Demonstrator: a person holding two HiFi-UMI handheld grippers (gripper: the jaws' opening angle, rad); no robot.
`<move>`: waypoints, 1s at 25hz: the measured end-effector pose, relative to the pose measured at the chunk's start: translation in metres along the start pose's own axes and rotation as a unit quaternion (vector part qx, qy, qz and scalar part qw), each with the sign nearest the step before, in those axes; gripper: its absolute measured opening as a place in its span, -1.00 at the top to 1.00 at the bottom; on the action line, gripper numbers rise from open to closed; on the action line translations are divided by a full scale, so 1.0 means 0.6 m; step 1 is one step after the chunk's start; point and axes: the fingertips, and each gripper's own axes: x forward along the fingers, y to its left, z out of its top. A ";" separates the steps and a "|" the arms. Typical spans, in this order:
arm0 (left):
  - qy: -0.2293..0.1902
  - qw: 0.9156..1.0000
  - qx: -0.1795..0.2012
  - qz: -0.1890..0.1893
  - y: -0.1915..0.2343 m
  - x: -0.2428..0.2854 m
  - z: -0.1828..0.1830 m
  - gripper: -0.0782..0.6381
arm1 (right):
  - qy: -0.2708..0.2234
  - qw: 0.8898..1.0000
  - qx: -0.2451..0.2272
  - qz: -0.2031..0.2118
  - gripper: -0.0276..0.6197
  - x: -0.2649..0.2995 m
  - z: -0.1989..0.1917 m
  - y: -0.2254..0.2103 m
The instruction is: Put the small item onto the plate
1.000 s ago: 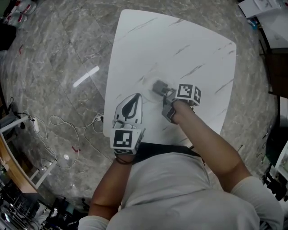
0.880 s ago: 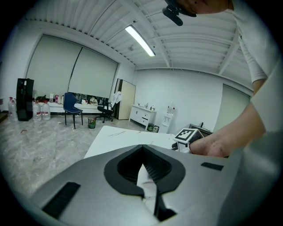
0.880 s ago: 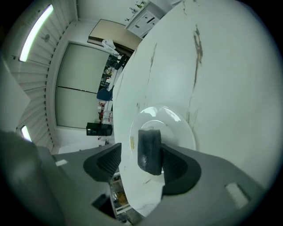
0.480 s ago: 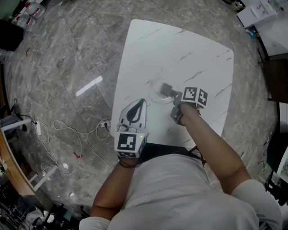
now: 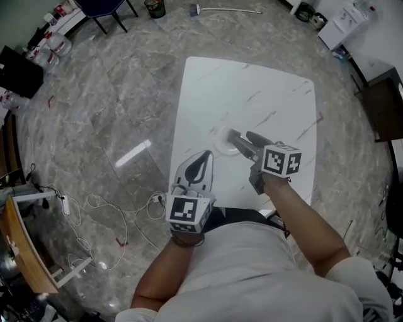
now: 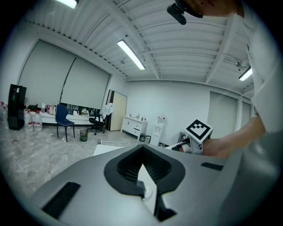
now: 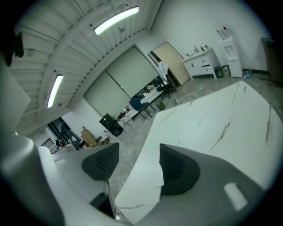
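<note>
A small pale plate [image 5: 220,144] lies near the middle of the white table [image 5: 252,94]. My right gripper [image 5: 239,134] hovers over the plate's right edge and points up-left. Its two dark fingers [image 5: 257,139] stand well apart, and the jaws are closing a little. In the right gripper view [image 7: 137,154] only bare table shows between the pads. I cannot pick out the small item in any view. My left gripper [image 5: 204,156] rests at the table's near edge, left of the plate. It is shut and empty, and its tips meet in the left gripper view [image 6: 142,165].
The table stands on a grey marble floor [image 5: 113,94]. White cables [image 5: 94,204] trail on the floor at left. A dark cabinet [image 5: 384,104] stands at right, and a chair [image 5: 104,6] and a broom [image 5: 223,9] at the far side.
The right gripper's jaws have spread apart over the plate and the gripper has drawn back slightly toward me. The left gripper has stayed by the table's near edge.
</note>
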 end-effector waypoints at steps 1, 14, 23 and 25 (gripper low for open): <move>-0.004 1.000 0.003 -0.007 -0.008 -0.007 0.017 0.76 | -0.017 1.000 -0.015 0.010 0.08 -0.018 0.012 0.026; -0.075 0.988 0.088 -0.104 -0.145 -0.101 0.288 0.76 | -0.212 0.920 -0.304 0.127 0.85 -0.304 0.159 0.408; -0.137 0.977 0.132 -0.099 -0.208 -0.158 0.405 0.76 | -0.250 0.890 -0.379 0.050 0.91 -0.370 0.191 0.488; -0.145 0.976 0.134 -0.094 -0.215 -0.166 0.415 0.76 | -0.253 0.886 -0.387 0.039 0.91 -0.378 0.194 0.494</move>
